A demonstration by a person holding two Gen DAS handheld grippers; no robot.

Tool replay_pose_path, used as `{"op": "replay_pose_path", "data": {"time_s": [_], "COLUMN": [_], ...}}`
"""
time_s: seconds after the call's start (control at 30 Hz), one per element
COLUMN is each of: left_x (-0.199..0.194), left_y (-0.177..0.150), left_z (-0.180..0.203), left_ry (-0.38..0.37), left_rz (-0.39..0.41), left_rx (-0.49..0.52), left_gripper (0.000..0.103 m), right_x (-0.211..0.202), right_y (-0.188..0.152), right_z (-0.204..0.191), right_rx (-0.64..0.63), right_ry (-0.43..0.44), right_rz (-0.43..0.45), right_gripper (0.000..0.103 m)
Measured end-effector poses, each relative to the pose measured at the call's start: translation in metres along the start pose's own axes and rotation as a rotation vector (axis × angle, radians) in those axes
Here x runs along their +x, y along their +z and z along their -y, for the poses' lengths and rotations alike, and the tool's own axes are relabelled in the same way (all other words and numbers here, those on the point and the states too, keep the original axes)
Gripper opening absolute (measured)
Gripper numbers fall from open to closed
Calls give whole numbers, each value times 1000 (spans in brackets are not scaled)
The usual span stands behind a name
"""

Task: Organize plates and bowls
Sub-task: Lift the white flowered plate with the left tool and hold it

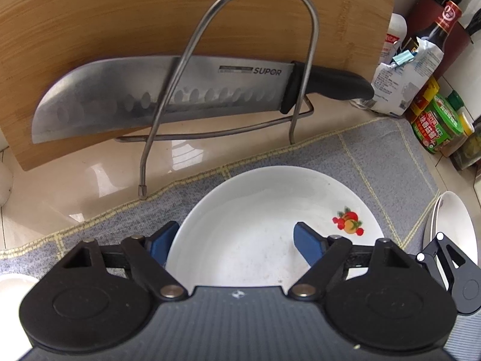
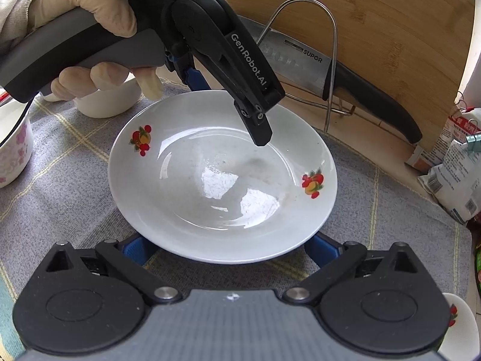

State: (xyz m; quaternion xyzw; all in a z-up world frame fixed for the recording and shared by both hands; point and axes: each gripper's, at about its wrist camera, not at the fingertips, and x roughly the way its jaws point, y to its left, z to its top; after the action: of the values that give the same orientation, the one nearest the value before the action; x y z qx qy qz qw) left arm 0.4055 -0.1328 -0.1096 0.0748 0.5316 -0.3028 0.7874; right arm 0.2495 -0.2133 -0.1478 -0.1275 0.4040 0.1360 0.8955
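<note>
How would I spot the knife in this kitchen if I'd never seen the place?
Find the big bamboo cutting board leaning upright at the back of the counter. In front of it stands a bent wire rack, and the knife rests sideways across it. It is the only blade there: broad steel with a row of oval dimples and a black handle.

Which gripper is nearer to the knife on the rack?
Left. The left gripper straddles the plate's far rim, just in front of the knife; the right gripper sits at the near rim, the whole plate between.
</note>
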Motion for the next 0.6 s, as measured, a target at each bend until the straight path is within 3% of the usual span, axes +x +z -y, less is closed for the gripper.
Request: {"op": "replay_pose_path", "data": {"time_s": [0.6], "left_x": [-5], "left_y": [-6], "left_z": [0], "left_ry": [-4], "left_rz": [22], "left_rx": [17], "left_gripper": [82], "right_x": [1], "right_y": [2], "right_z": [-1], "right_rx": [23], "right_ry": [-9], "right_rz": [-1], "right_gripper": [103]}}
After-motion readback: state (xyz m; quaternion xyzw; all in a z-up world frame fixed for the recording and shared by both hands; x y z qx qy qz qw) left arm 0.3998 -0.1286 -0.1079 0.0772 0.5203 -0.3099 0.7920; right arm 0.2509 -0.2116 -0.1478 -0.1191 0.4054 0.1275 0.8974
